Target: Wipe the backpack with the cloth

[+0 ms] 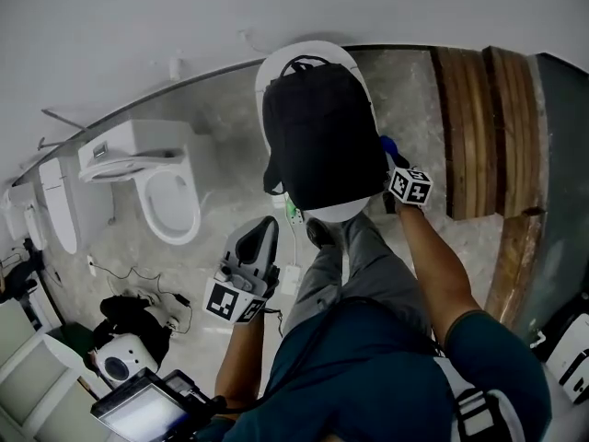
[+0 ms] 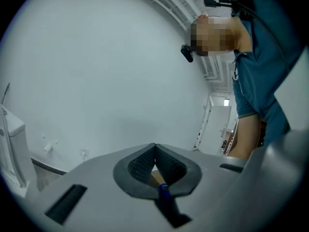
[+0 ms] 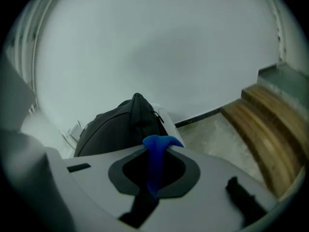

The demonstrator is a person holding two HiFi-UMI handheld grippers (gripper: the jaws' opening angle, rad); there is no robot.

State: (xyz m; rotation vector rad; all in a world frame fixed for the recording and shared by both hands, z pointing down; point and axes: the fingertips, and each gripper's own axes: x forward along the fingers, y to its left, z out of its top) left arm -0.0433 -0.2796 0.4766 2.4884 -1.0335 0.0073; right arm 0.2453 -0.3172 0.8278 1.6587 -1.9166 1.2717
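One backpack [image 1: 322,141]: black soft fabric, rounded, with a loop handle at the top; it lies on a closed white toilet [image 1: 354,67] and covers most of the lid.
Cloth [image 3: 155,166]: blue and thin, pinched into a fold, just beside the backpack's right edge.
Right gripper [image 3: 153,151]: grey, jaws clamped on the cloth.
Left gripper [image 2: 154,148]: jaws pressed together with nothing between them, well apart from the backpack.
Floor [image 1: 414,90]: pale speckled stone.
Wall [image 1: 138,17]: plain white.
Steps [image 1: 483,127]: curved wooden planks, right of the toilet.
Second toilet [image 1: 166,187]: white, seat open, at left.
Clutter: cables [image 1: 138,279] and a black bag [image 1: 129,316] on the floor, lower left.
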